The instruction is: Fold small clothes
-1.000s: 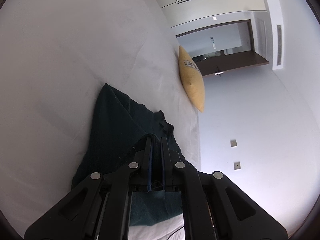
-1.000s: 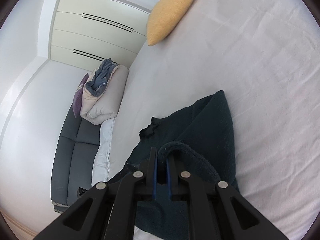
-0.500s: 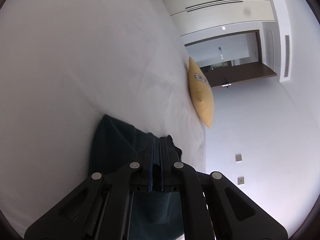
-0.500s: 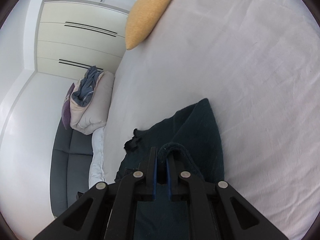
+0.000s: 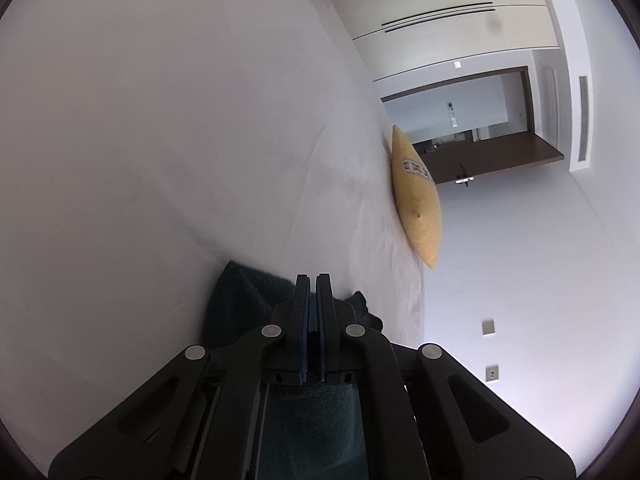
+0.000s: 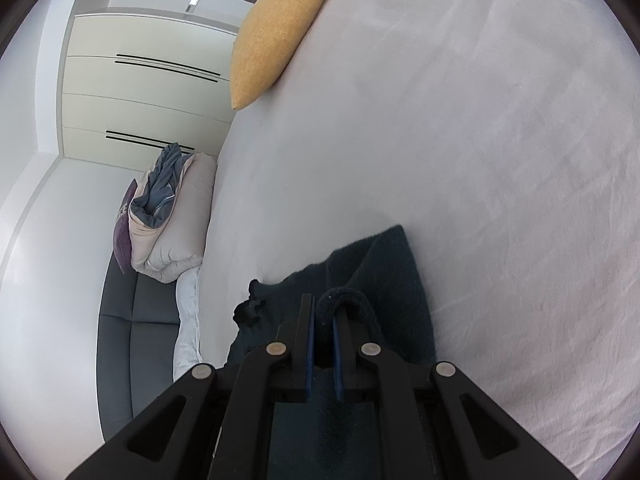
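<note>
- The left claw (image 5: 313,280) was clenched, its two fingers nearly touching, with dark teal fabric visible between the blue pads
- The right claw (image 6: 325,304) was clenched on a thick rolled edge of the same dark garment (image 6: 380,264), which looped over the tip of one finger
- The dark garment lay on the white bed (image 6: 460,140), close to the bed's edge; the far part rested flat on the sheet while the near part was raised into both claws
- In the left wrist view, the garment (image 5: 240,300) showed only as a small dark patch on either side of the fingers, with more fabric visible below, between the claw's arms
- A ragged, darker part of the garment was near the bed edge in the right wrist view; its exact nature could not be determined
- A yellow cushion (image 5: 416,204) lay on the bed, at its edge, well apart from the garment; it also appeared in the right wrist view (image 6: 276,32)
- A rolled beige duvet (image 6: 176,224) with a blue-grey cloth (image 6: 160,184) bunched in it rested on a dark grey sofa (image 6: 132,340) beside the bed
- A white wardrobe (image 6: 140,80) with dark handle slots stood behind the sofa
- A brown door (image 5: 500,156) stood open beyond the cushion
</note>
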Available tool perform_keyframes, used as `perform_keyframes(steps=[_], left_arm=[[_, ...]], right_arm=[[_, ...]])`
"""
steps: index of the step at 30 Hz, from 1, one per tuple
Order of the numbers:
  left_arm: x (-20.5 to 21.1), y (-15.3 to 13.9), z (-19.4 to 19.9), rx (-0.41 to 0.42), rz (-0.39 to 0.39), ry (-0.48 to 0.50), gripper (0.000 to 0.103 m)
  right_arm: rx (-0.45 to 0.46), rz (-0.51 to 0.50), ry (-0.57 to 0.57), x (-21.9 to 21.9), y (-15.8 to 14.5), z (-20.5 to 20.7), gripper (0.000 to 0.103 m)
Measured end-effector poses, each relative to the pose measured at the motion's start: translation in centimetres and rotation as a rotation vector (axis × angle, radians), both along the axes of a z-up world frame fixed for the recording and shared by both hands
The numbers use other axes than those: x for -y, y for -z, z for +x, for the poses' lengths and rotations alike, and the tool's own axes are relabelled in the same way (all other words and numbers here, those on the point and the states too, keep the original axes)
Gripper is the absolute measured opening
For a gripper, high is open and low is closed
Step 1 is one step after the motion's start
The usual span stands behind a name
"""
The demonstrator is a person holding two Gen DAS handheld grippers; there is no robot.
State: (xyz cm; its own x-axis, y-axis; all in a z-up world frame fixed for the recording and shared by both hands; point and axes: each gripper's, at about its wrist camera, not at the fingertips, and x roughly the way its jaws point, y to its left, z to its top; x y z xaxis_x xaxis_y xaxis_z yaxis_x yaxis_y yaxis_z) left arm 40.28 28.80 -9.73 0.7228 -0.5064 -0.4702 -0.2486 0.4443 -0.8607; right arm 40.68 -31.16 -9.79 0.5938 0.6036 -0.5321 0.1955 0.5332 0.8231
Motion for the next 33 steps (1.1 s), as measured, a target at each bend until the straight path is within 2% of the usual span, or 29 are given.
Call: perform_keyframes(steps=[8,12,15,17,18,19,20,21,22,24,25,27,29,31,33], left_arm=[[0.5,0.0,3.3,-0.028,0.043,-0.003,0.002],[1.1,2.3,5.4,-0.095,0.088,0.010,0.002],[0.0,4.2,5.6,-0.135,0.042,-0.035,0.003],[-0.9,4.6,5.3,-0.138,0.029,-0.071,0.016],[-1.4,4.5,5.2,-0.128,0.026,-0.083,0.031],[-1.7,4.3,5.1,-0.114,0.021,-0.092,0.055],[-2.1,3.8,4.7,-0.092,0.023,-0.111,0.064],[-2.5,3.1,4.3,-0.084,0.044,-0.135,0.070],[-2.7,2.5,4.0,-0.076,0.076,-0.147,0.070],[-1.6,0.7,3.5,-0.072,0.149,-0.108,0.070],[-0.4,-0.2,3.3,-0.051,0.175,-0.065,0.070],[2.8,-2.1,2.5,-0.004,0.237,0.043,0.070],[5.7,-3.2,1.9,0.039,0.284,0.121,0.070],[8.4,-3.6,1.1,0.067,0.342,0.187,0.070],[10.7,-3.1,1.3,0.050,0.441,0.217,0.070]], right_arm=[[-0.003,-0.023,0.031,0.0,0.1,1.6,0.009],[-0.044,-0.020,0.040,0.2,1.5,2.0,0.009],[-0.032,-0.019,0.045,0.3,1.7,2.0,0.008],[-0.032,-0.021,0.045,0.3,1.7,2.0,0.008],[-0.034,-0.020,0.045,0.3,1.7,2.1,0.008],[-0.035,-0.019,0.047,0.4,1.7,2.2,0.008],[-0.035,-0.019,0.047,0.4,1.7,2.2,0.008],[-0.036,-0.018,0.046,0.3,1.7,2.3,0.011],[-0.037,-0.006,0.042,0.2,1.7,2.3,0.013],[-0.038,0.022,0.047,0.4,1.6,2.3,0.030],[-0.032,0.031,0.053,0.5,1.3,2.1,0.036],[-0.003,-0.006,0.070,0.6,-0.3,1.5,0.057],[0.018,-0.082,0.114,1.0,-2.0,0.3,0.067],[0.039,-0.107,0.131,1.3,-3.3,-0.8,0.067],[0.068,-0.102,0.119,1.3,-4.3,-1.9,0.067]])
